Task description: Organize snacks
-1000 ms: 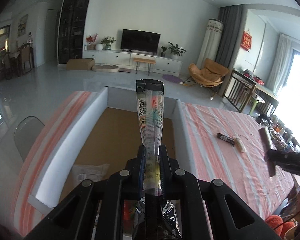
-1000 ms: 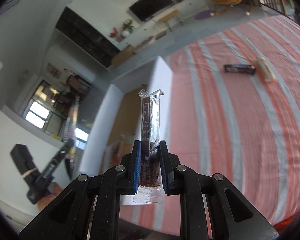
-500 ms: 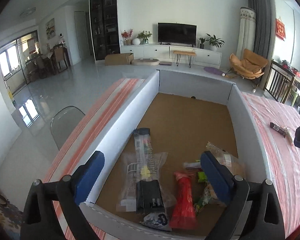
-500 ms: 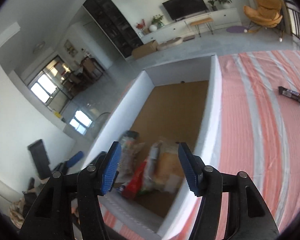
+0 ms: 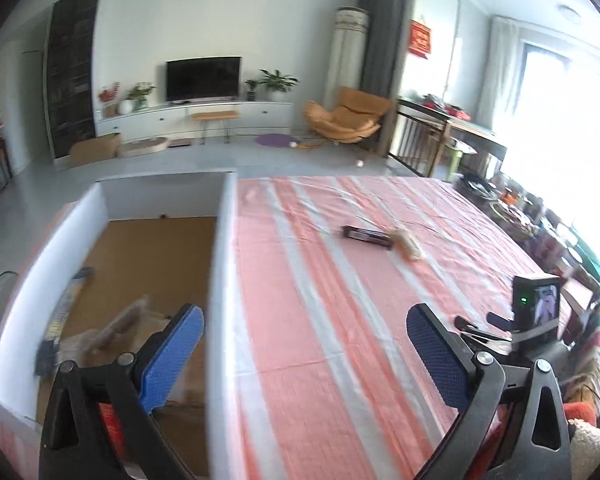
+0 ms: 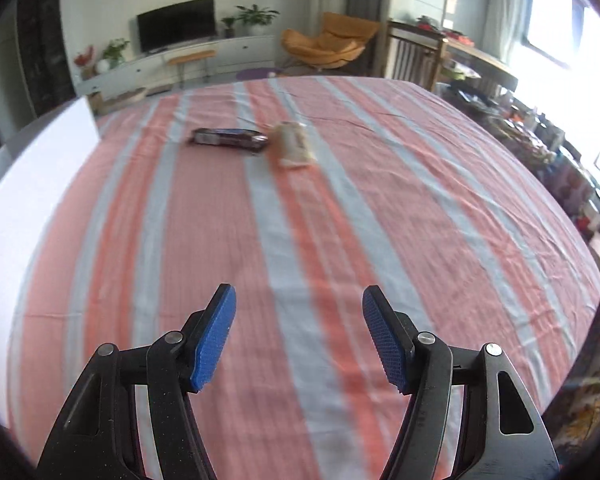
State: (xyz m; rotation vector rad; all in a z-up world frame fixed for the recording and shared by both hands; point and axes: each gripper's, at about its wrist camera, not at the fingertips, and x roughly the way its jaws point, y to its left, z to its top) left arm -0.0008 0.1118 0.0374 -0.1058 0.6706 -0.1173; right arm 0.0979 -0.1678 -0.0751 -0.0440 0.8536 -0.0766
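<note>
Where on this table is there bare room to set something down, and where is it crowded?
Free: the striped tablecloth between the right gripper and the dark snack bar beside the pale snack packet. Crowded: the near end of the white box, where blurred snack packets lie.

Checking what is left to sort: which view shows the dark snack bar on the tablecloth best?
The right wrist view: the dark snack bar lies nearer and larger, beside the pale packet. The left wrist view shows the bar smaller, farther off and blurred.
</note>
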